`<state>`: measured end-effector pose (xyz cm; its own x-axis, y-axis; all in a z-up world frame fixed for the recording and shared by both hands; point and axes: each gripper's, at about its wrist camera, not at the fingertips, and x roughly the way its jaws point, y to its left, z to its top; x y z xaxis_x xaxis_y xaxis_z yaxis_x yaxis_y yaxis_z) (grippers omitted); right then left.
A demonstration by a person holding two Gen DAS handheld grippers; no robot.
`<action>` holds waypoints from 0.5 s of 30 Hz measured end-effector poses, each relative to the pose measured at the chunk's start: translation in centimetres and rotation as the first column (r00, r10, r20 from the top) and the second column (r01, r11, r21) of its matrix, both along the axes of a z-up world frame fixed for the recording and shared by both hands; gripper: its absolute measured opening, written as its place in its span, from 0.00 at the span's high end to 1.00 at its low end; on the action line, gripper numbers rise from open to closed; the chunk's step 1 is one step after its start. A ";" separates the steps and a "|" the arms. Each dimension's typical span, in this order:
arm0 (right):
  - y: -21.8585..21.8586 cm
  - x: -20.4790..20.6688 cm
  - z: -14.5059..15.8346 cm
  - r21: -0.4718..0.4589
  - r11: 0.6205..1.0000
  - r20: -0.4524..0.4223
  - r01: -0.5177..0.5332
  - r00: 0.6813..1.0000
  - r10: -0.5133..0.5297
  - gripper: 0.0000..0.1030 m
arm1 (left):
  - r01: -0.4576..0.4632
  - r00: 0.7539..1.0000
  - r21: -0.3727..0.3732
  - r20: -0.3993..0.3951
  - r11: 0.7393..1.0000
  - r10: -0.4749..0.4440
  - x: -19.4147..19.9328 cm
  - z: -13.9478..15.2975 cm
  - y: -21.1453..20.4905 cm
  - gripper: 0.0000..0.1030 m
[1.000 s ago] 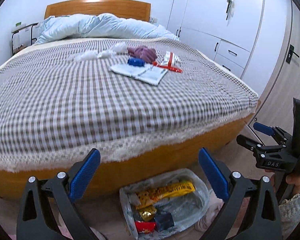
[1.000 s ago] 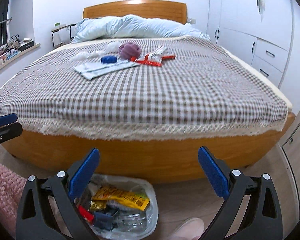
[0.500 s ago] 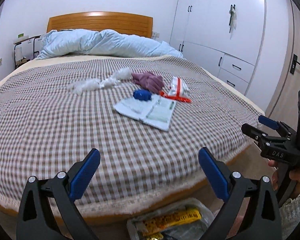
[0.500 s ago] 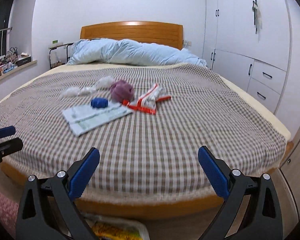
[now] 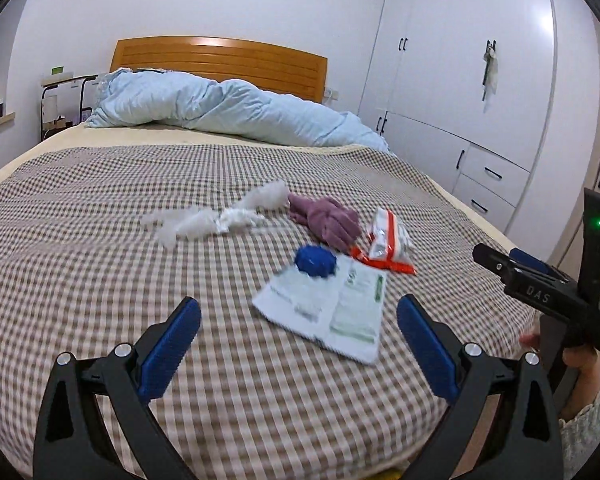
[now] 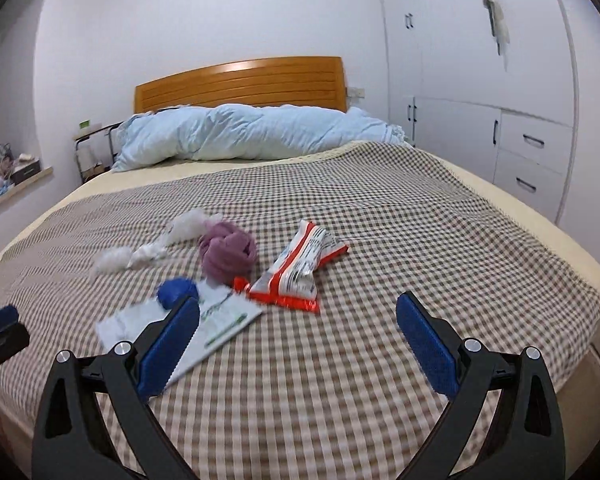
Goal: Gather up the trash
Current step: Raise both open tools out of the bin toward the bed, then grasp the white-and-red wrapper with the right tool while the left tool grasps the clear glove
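Trash lies in a cluster on the checked bedspread: a white paper leaflet, a blue crumpled ball, a red-and-white snack wrapper, white tissue scraps and a purple cloth bundle. My left gripper hangs open over the near bed, short of the leaflet. My right gripper is open too, just short of the wrapper, and its left finger covers part of the leaflet. Both hold nothing.
A light blue duvet lies bunched against the wooden headboard. White wardrobes with drawers line the right wall. A small rack stands left of the bed. A hand holds the right gripper's handle.
Both grippers have risen and moved forward over the bed, so the trash looks closer. The floor bin bag seen below the bed edge has dropped out of view.
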<state>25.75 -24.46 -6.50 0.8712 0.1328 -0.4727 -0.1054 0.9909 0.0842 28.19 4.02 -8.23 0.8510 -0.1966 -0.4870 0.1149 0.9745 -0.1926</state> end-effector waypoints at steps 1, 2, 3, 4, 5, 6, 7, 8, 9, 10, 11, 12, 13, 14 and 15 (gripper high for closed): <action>0.0 0.6 0.1 0.018 1.000 -0.003 0.008 1.000 -0.008 0.08 | -0.005 1.000 0.004 0.001 1.000 0.005 0.7 0.1 0.2 0.07; -0.1 1.4 0.1 0.037 0.999 -0.009 0.024 1.000 -0.023 0.08 | -0.008 1.000 0.005 0.001 1.000 0.008 1.2 0.2 0.4 0.07; -0.2 2.0 0.1 0.049 0.998 -0.015 0.034 0.999 -0.034 0.08 | -0.012 1.000 0.006 0.000 1.000 0.012 2.0 0.3 0.6 0.07; -0.2 2.8 0.0 0.060 0.997 -0.024 0.051 0.998 -0.049 0.08 | -0.014 1.000 0.006 -0.002 1.000 0.014 2.4 0.3 0.8 0.07; -0.2 3.4 -0.1 0.064 0.996 -0.032 0.066 0.997 -0.064 0.08 | -0.018 1.000 0.006 -0.005 1.000 0.018 3.0 0.4 1.0 0.07; -0.2 4.1 -0.2 0.063 0.995 -0.042 0.078 0.996 -0.075 0.08 | -0.021 1.000 0.007 -0.009 1.000 0.021 3.6 0.4 1.3 0.07; -0.1 4.7 -0.4 0.060 0.995 -0.054 0.082 0.995 -0.079 0.08 | -0.024 1.000 0.010 -0.012 1.000 0.024 4.4 0.5 1.6 0.07; 0.2 5.6 -0.6 0.057 0.995 -0.074 0.086 0.994 -0.082 0.08 | -0.031 0.999 0.015 -0.013 0.999 0.031 5.0 0.6 1.9 0.07; 0.3 6.3 -0.8 0.054 0.994 -0.090 0.092 0.992 -0.087 0.08 | -0.037 0.999 0.019 -0.014 0.999 0.038 5.7 0.7 2.2 0.07; 0.5 6.9 -1.1 0.048 0.994 -0.108 0.098 0.990 -0.092 0.08 | -0.045 0.999 0.026 -0.015 0.999 0.045 6.5 0.8 2.6 0.07; 0.8 7.8 -1.5 0.040 0.994 -0.133 0.100 0.987 -0.094 0.08 | -0.054 0.998 0.031 -0.019 0.998 0.055 7.3 0.8 2.9 0.07; 1.1 8.5 -1.8 0.029 0.994 -0.153 0.103 0.983 -0.098 0.08 | -0.058 0.998 0.033 -0.021 0.998 0.059 7.8 0.8 3.1 0.07; 1.5 9.3 -2.1 0.006 0.993 -0.176 0.119 0.978 -0.117 0.08 | -0.061 0.998 0.033 -0.028 0.998 0.062 8.6 0.8 3.4 0.07; 1.7 9.9 -2.4 -0.012 0.991 -0.194 0.135 0.972 -0.135 0.08 | -0.065 0.997 0.035 -0.031 0.997 0.066 9.1 0.7 3.7 0.07; 1.8 10.5 -2.6 -0.024 0.989 -0.212 0.144 0.966 -0.146 0.08 | -0.073 0.997 0.045 -0.033 0.996 0.075 9.8 0.7 4.0 0.07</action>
